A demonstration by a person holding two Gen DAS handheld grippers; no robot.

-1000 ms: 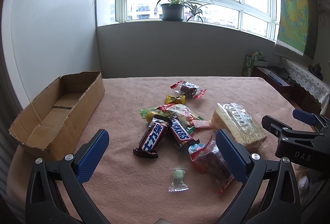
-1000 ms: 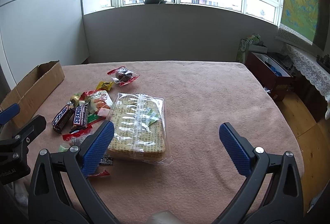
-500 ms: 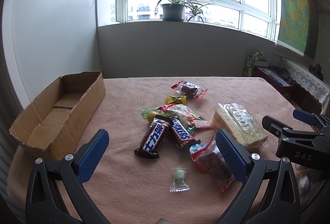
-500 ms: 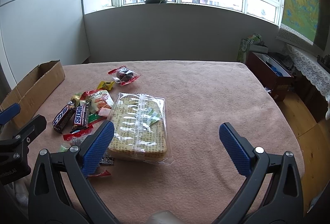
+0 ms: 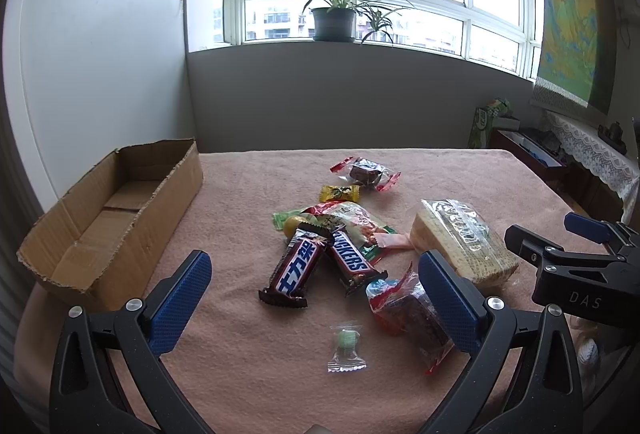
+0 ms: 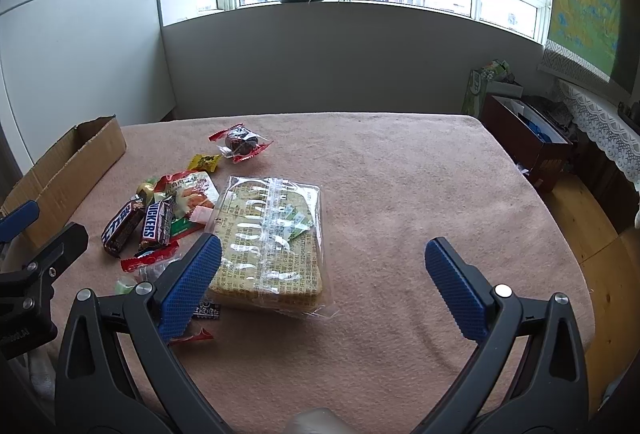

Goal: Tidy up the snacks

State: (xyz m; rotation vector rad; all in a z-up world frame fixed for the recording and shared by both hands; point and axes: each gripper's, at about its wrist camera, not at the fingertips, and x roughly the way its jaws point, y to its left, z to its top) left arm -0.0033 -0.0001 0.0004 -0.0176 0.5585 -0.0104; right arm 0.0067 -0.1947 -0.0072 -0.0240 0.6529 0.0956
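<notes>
blue-padded left tongs (image 5: 314, 292) and right tongs (image 6: 322, 282) — wide apart, empty.

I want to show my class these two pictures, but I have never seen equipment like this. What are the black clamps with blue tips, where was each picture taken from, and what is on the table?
Each clamp is a hand-held gripper; a person holds one in each hand, and a wide-angle camera on each looks forward along its two fingers. One picture comes from the left gripper, the other from the right gripper. Both are open and hold nothing.

On the table, covered in pink cloth, lie loose snacks: two chocolate bars, a big cracker pack, a small green sweet and other wrapped treats. An empty cardboard box stands at the left edge. No snack is in it yet.
</notes>
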